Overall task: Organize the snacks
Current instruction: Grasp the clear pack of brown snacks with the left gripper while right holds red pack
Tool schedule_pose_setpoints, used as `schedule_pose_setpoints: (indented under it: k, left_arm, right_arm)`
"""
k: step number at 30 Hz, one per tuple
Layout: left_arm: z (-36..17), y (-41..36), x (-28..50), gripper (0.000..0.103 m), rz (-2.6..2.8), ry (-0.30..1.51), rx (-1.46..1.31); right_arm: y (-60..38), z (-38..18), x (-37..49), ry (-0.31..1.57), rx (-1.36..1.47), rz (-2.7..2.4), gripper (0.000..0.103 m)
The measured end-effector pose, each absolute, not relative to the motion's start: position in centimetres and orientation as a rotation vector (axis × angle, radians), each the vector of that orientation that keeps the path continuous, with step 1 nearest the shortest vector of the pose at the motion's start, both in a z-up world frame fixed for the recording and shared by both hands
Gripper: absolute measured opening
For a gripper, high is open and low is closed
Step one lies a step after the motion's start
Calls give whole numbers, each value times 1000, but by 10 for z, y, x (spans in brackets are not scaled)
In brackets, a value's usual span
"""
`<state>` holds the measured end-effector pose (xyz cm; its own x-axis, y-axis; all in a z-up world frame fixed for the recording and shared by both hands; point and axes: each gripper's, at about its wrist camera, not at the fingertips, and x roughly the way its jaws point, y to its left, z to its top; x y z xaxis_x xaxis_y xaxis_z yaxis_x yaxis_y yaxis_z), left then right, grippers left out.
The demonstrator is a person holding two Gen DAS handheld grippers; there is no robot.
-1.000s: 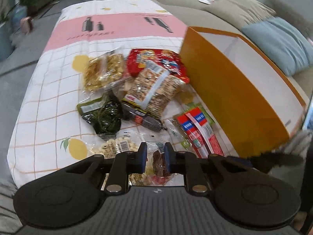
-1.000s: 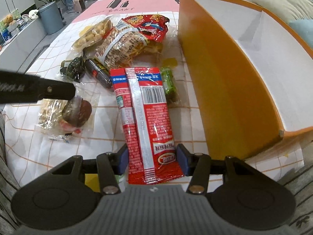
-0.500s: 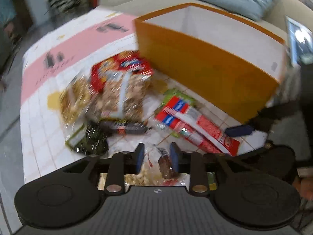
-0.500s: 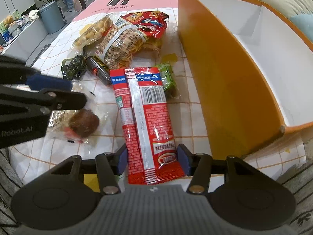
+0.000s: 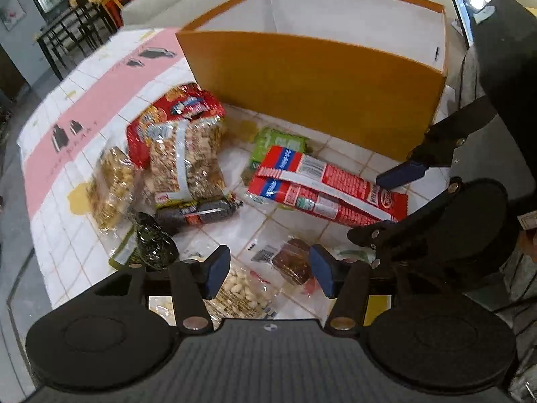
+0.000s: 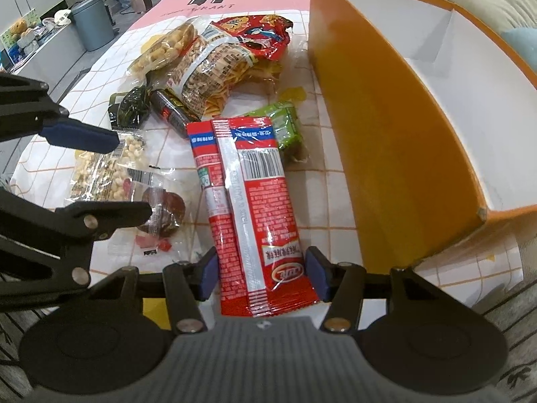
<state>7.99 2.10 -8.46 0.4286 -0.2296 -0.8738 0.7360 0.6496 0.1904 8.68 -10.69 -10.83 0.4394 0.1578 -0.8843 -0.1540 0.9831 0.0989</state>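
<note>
Left gripper (image 5: 270, 273): its jaws are opening right now, blue pads standing apart over the front edge of the table; a clear packet with a dark brown snack (image 5: 291, 262) is lying between them, and the pads are not pressing on it.
Under the left gripper: a clear bag of pale nuts (image 5: 242, 290) is lying flat beneath the near pad, partly under the brown-snack packet.
Right gripper (image 6: 261, 277): its jaws are sitting either side of the long red packet (image 6: 250, 201), both pads right at the packet's edges near its bottom end; whether they are actually squeezing it I cannot tell.
Red packet: it is lying flat on the checked tablecloth (image 6: 329, 154), running lengthwise away from the right gripper, just beside the orange box (image 6: 379, 127).
Green packet (image 6: 285, 127): it is peeking out from under the far right corner of the red packet, close to the box wall.
Orange box: it is standing upright and open, with a white interior, to the right of the snack pile.
Snack pile: a big bag of beige crackers (image 6: 211, 70) is leaning over a red printed bag (image 6: 258, 33), with a bag of yellow puffs (image 6: 164, 50) to its left.
Smaller items: a dark sausage stick (image 6: 169, 110) and a dark green pouch (image 6: 129, 109) are lying in front of the pile.
</note>
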Motion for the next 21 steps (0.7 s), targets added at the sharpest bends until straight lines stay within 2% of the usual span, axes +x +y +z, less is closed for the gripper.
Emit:
schedule_pose_setpoints:
  k: [1, 2, 8, 12, 15, 21]
  left_arm:
    - [-86, 22, 80, 73, -683, 956, 630]
    - [-87, 22, 80, 75, -722, 956, 640]
    - [-96, 16, 87, 76, -850, 933, 707]
    - [-117, -2, 95, 89, -852, 935, 834]
    - [-124, -4, 105, 85, -817, 995, 789]
    - [-123, 6, 112, 64, -764, 1083, 632]
  right_arm:
    - [-107, -108, 86, 1100, 3, 195, 55]
    - [-108, -108, 86, 1102, 8, 195, 55]
    - [-118, -107, 88, 1117, 78, 209, 55]
    - [-121, -106, 88, 1124, 96, 210, 55]
    - [-124, -107, 89, 1124, 113, 201, 54]
    - [-133, -106, 92, 1131, 147, 198, 54]
